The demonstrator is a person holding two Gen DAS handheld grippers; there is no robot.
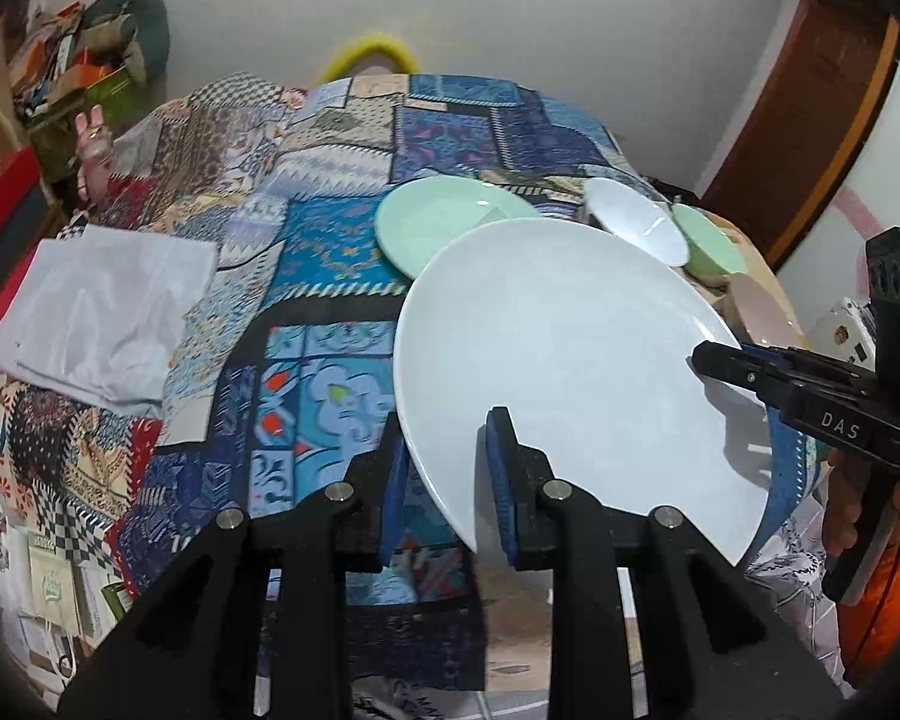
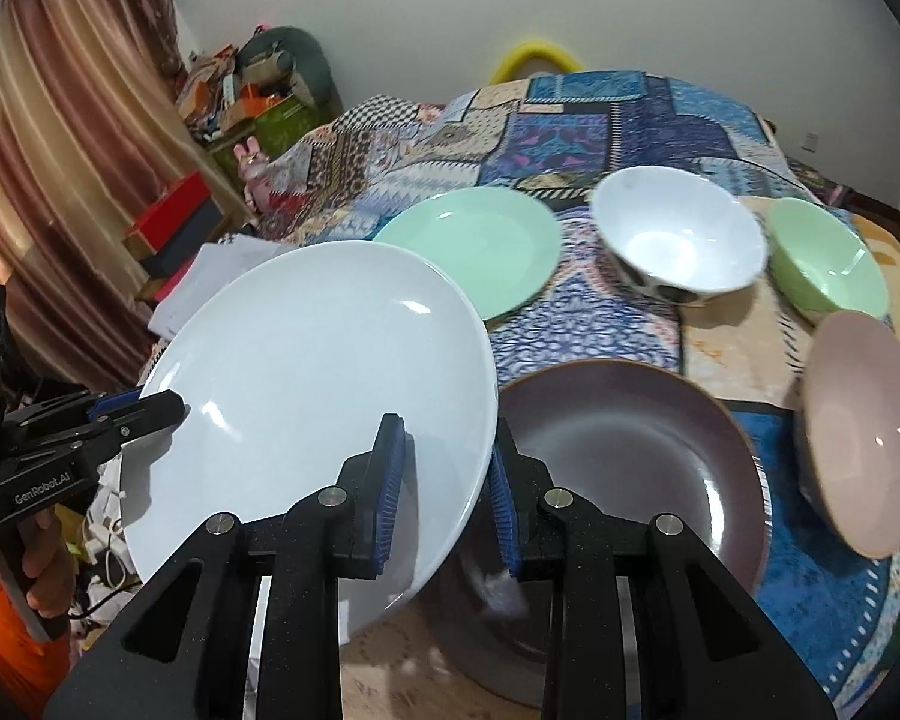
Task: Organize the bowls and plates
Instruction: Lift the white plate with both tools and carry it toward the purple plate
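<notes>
A large white plate (image 1: 570, 348) (image 2: 318, 372) hangs tilted above the patchwork-covered surface, held at two sides of its rim. My left gripper (image 1: 447, 480) (image 2: 162, 408) is shut on the rim at one edge. On the opposite edge my right gripper (image 2: 447, 492) (image 1: 714, 360) is shut on the rim too. Under the plate's right side lies a dark brown plate (image 2: 630, 450). Farther back lie a green plate (image 2: 474, 246) (image 1: 438, 222), a white bowl (image 2: 678, 240) (image 1: 636, 219) and a green bowl (image 2: 828, 264) (image 1: 708, 246). A pink bowl (image 2: 864, 432) stands at the right.
A folded white cloth (image 1: 102, 318) lies on the patchwork cover (image 1: 330, 276) at the left. Boxes and clutter (image 2: 240, 90) pile up by the curtain (image 2: 60, 150). A wooden door frame (image 1: 810, 120) stands at the far right. A person's hand (image 2: 42, 564) grips the left handle.
</notes>
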